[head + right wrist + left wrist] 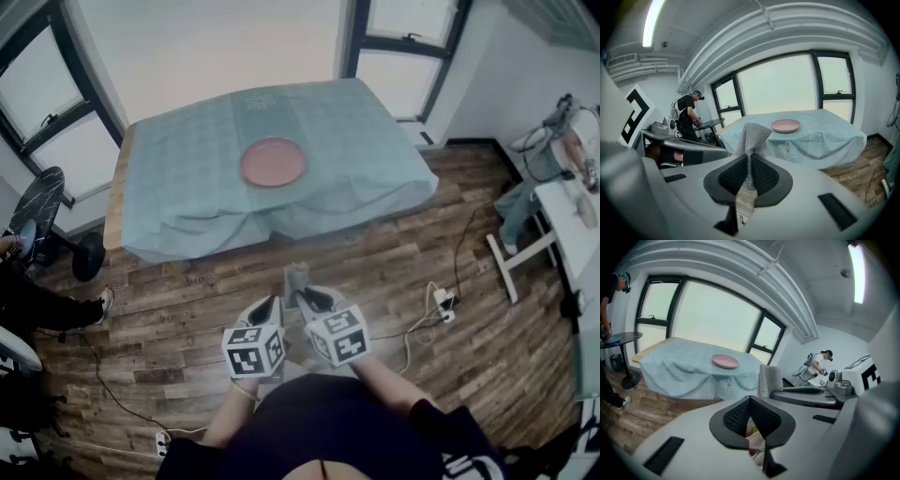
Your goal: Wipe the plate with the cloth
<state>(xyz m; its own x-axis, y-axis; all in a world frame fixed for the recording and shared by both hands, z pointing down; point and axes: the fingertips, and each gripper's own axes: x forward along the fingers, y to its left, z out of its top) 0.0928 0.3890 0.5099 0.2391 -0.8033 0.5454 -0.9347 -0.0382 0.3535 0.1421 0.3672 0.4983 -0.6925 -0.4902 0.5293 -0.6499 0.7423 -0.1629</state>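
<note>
A pink plate [273, 161] lies in the middle of a table draped in a light blue tablecloth [187, 169], well ahead of both grippers. It shows too in the left gripper view as the plate [725, 362] and in the right gripper view as the plate [785, 125]. My right gripper [302, 291] is shut on a grey knitted cloth [751, 138], which stands up from its jaws; the same cloth [295, 278] rises above the floor. My left gripper [272, 305] is shut with nothing in it, just left of the right one, and the cloth [769, 380] appears beside it.
Wooden floor lies between me and the table. A cable and power strip [441, 302] lie on the floor at the right. A white desk [572, 220] stands far right, a round black stool [39, 202] far left. People stand at both sides of the room.
</note>
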